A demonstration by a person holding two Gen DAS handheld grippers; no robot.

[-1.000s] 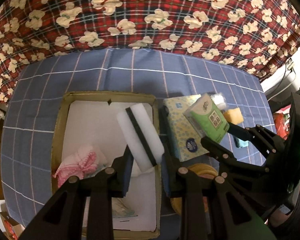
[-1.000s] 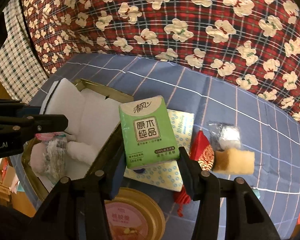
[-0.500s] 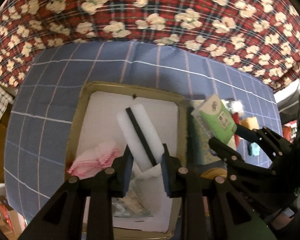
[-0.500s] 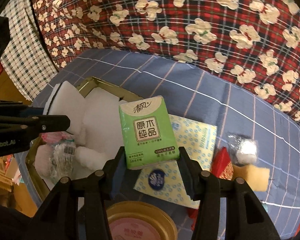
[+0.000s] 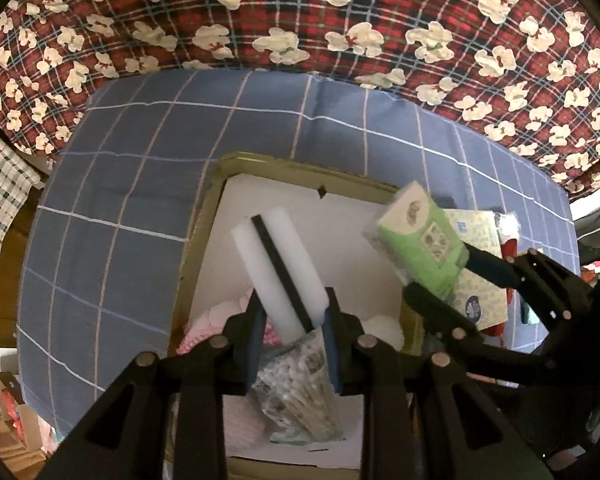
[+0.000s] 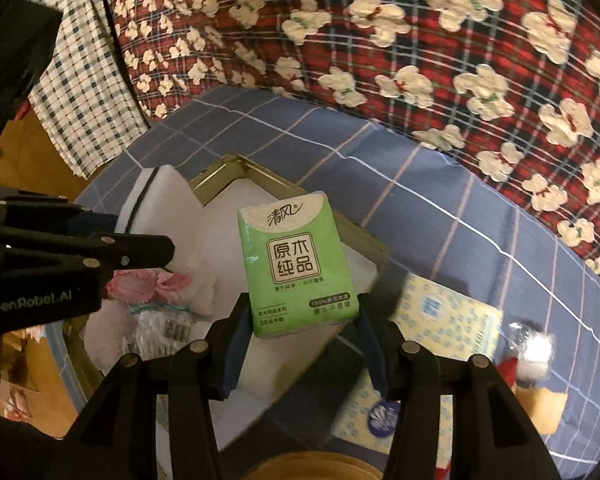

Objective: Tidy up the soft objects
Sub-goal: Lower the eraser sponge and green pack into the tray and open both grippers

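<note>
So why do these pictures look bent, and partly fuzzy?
Both views use fisheye lenses, so the blue cloth curves. In the left view the green tissue pack is smeared; in the right view its print is crisp, but the yellow pack is soft. The light is dim and warm.

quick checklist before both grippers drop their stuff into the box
1. Left gripper shut on white sponge: ok.
2. Right gripper shut on green tissue pack: ok.
3. Sponge over the box opening: ok.
4. Tissue pack over the opening: ok; it hangs near the right rim.
5. Free floor in the box: ok at the far end; pink cloth and plastic packet fill the near end.
6. Grippers clear of each other: cannot tell.
</note>
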